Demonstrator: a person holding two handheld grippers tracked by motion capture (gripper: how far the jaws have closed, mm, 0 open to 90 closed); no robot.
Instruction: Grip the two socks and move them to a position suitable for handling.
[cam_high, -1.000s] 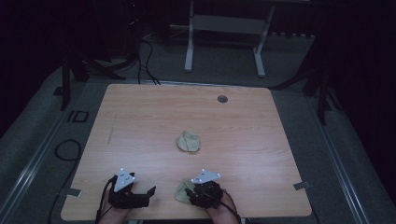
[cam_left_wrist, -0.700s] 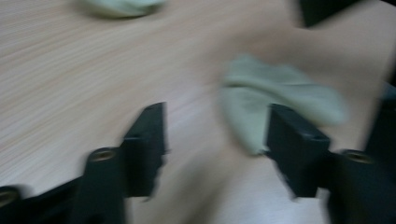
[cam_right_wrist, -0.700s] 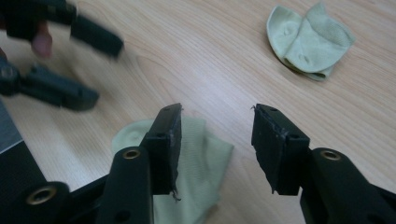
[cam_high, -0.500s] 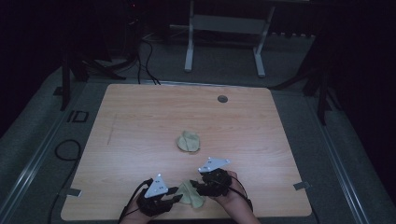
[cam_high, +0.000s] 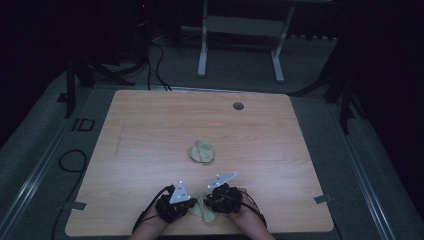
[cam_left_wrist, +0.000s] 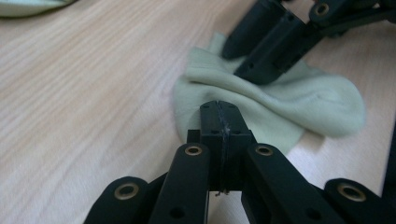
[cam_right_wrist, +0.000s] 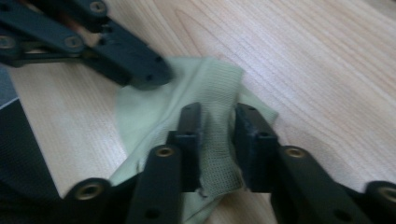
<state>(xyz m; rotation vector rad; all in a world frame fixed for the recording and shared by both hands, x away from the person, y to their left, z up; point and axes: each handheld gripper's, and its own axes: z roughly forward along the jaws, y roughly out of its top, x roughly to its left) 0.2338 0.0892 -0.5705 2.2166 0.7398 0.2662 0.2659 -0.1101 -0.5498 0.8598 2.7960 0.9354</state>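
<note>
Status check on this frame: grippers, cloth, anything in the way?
Left gripper shut on near cloth. Right gripper jaws just closing on it. Second cloth mid-table, clear.

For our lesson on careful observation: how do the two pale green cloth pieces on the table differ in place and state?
The near cloth lies at the table's front edge; the far cloth sits near its middle. The near cloth is pinched by the left gripper and has a fold between the right gripper's jaws, which have just been closing; the far cloth lies free, untouched. Both are pale green, soft and crumpled.
</note>
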